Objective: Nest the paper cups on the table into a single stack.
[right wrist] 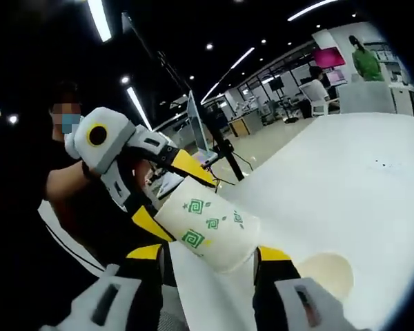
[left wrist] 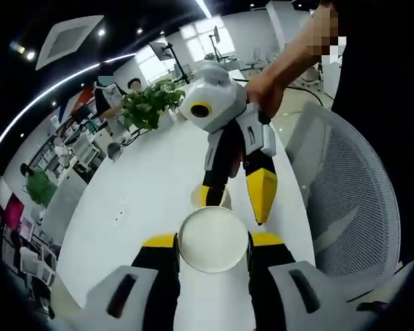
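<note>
Held cup [left wrist: 213, 239] is clamped mouth-up between the left claw's [left wrist: 213, 241] yellow-tipped jaws, its base hidden below. White bench [left wrist: 152, 186] is spread beneath, far end crowded by a plant [left wrist: 149, 103]. Right claw [left wrist: 236, 200] is seen spread apart around a second cup [left wrist: 212, 197] standing on the bench, mostly hidden behind the held one.

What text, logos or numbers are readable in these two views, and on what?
No readable text.
Paper cup in the left tool: green square spiral marks, a pattern with no letters.
Paper cup on the table, between the right tool's jaws: no print visible.
White table: small dark specks, too small to read.
Pink panel in the background: too blurred to read.
</note>
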### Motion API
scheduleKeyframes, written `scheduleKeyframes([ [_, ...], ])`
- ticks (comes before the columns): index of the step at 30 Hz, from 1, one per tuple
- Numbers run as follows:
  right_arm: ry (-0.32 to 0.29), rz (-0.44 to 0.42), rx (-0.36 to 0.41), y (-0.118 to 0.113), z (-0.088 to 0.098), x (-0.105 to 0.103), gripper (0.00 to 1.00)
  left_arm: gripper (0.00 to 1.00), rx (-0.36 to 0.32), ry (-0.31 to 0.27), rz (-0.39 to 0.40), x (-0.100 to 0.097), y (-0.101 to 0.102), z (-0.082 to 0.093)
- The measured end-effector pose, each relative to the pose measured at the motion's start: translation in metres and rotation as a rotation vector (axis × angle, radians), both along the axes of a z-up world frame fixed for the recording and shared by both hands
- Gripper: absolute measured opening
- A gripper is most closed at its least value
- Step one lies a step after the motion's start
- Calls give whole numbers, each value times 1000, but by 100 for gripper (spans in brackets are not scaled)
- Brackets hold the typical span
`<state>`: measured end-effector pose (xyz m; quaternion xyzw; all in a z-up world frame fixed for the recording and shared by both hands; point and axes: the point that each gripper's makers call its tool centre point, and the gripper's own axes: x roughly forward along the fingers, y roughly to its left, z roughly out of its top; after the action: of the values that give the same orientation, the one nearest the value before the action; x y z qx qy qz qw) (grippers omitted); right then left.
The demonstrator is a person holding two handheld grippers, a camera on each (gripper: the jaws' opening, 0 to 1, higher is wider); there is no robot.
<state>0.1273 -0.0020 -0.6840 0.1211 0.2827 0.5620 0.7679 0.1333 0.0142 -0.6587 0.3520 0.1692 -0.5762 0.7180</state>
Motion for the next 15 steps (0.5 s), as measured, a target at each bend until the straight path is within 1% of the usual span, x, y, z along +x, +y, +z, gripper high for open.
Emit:
scheduleKeyframes([
  [2,8,-17,19,-2,3,2,47,36,4,3,6,0,4,-1],
  [4,10,-23,21,-3,4,2,45,36,3,6,10,-1,5,-1],
  [9,21,-45,48,-1,13,1,44,36,13,6,31,0,11,-7],
  [15,33,-40,53,-3,12,-1,40,36,40,3,36,-5,19,-18],
])
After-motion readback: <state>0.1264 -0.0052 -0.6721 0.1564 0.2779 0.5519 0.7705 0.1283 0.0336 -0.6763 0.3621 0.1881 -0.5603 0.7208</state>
